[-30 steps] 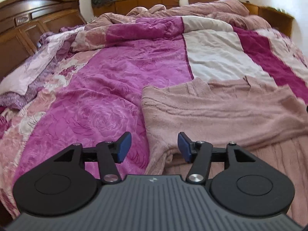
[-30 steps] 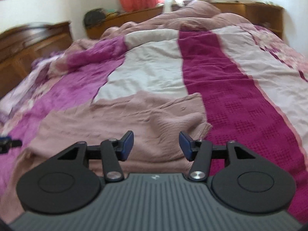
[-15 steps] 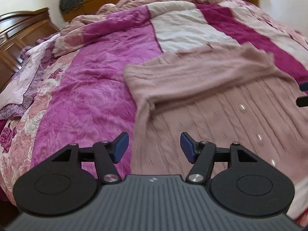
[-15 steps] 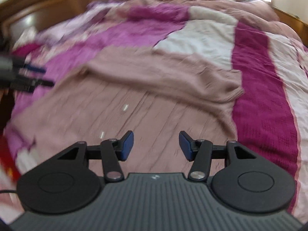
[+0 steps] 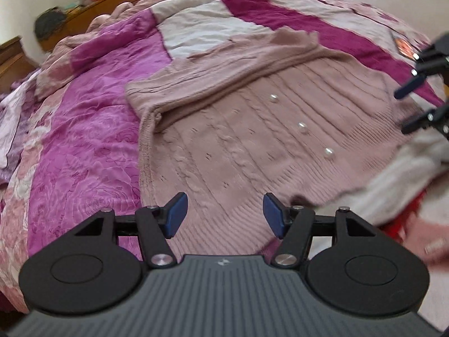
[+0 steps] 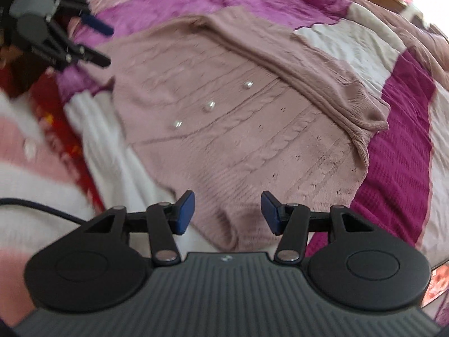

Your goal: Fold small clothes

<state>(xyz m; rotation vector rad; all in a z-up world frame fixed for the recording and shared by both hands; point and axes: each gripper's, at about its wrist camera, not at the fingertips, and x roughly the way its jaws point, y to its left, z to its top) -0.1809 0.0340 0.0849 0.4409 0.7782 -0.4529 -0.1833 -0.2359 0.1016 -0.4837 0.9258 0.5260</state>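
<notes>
A dusty pink cable-knit cardigan (image 5: 252, 140) with pearl buttons (image 5: 302, 127) lies flat on the bed, its sleeves folded across the top. My left gripper (image 5: 224, 214) hovers open over the hem near the cardigan's left side, with nothing between its blue pads. My right gripper (image 6: 227, 213) is open over the hem of the cardigan (image 6: 252, 129) near its right corner, also holding nothing. Each gripper shows in the other's view: the right gripper (image 5: 415, 106) at the right edge, the left gripper (image 6: 95, 45) at the upper left.
A magenta, pink and white patchwork quilt (image 5: 84, 154) covers the bed. A wooden headboard (image 5: 11, 56) and a low shelf (image 5: 112, 0) stand at the far left and back. White and red fabric (image 5: 407, 174) lies at the bed's near edge. A dark cable (image 6: 42, 207) crosses it.
Both views have swung from looking across the bed to looking down on the cardigan's buttoned lower part near the hem. The left jaws stand slightly wider. Nothing was taken hold of.
</notes>
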